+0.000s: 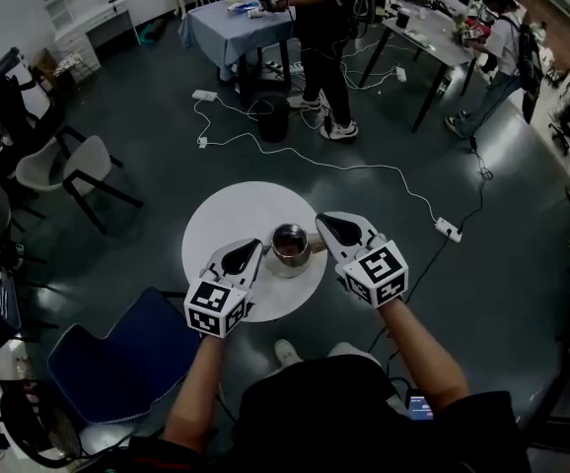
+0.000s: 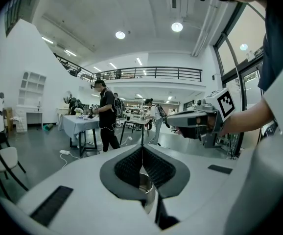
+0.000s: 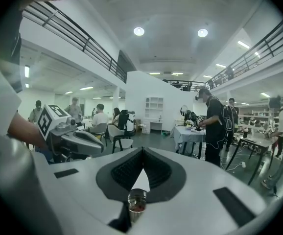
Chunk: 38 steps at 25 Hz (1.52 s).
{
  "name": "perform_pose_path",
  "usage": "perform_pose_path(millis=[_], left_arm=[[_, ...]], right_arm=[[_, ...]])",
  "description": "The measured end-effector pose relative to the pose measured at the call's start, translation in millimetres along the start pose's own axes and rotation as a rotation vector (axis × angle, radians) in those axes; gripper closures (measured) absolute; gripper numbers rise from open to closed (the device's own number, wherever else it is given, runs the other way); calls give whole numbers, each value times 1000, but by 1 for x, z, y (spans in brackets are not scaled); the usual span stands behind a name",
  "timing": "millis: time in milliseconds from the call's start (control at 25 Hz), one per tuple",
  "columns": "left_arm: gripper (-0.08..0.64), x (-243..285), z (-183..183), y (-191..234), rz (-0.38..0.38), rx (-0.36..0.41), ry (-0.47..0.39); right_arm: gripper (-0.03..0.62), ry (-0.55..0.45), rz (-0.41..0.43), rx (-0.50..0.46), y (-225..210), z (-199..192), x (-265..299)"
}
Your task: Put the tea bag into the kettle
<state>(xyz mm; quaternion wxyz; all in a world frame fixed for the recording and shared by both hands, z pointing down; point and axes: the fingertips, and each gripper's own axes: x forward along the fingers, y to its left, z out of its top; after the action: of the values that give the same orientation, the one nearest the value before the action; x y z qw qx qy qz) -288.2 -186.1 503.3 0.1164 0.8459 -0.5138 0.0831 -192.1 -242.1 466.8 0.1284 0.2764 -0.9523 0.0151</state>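
Note:
A round metal kettle (image 1: 290, 244) stands open-topped near the front of a small round white table (image 1: 228, 217). Something reddish lies inside the kettle (image 3: 137, 205); I cannot tell whether it is the tea bag. My left gripper (image 1: 256, 246) hovers just left of the kettle and my right gripper (image 1: 322, 221) just right of it, both above the table. Each has its jaws shut with nothing between them. In the left gripper view the kettle (image 2: 149, 190) shows below the shut left gripper (image 2: 142, 149), with the right gripper (image 2: 193, 119) beyond.
A blue chair (image 1: 117, 358) stands at the table's near left. A white chair (image 1: 68, 166) is farther left. White cables and a power strip (image 1: 448, 230) lie on the grey floor. A person (image 1: 320, 37) stands by a cloth-covered table (image 1: 231, 23) at the back.

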Motion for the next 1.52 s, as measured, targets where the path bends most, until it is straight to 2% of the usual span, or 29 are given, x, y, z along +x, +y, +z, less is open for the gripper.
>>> perform_pose_path(millis=[240,720,1160,1520], left_arm=[[543,7,5,-7,18,-10,-18],[544,14,21,-50,62,-15,-46],[543,27,30,-117,85,-12,-45],[543,17,25,-162,115,1,-45]], right_arm=[[575,-18,7,4,-8,0,-10],[574,-41,42,-10,-24,10,-51],[575,-64,63,3,-47,5,-113],[575,-89,88,18,-44,-6,-155]])
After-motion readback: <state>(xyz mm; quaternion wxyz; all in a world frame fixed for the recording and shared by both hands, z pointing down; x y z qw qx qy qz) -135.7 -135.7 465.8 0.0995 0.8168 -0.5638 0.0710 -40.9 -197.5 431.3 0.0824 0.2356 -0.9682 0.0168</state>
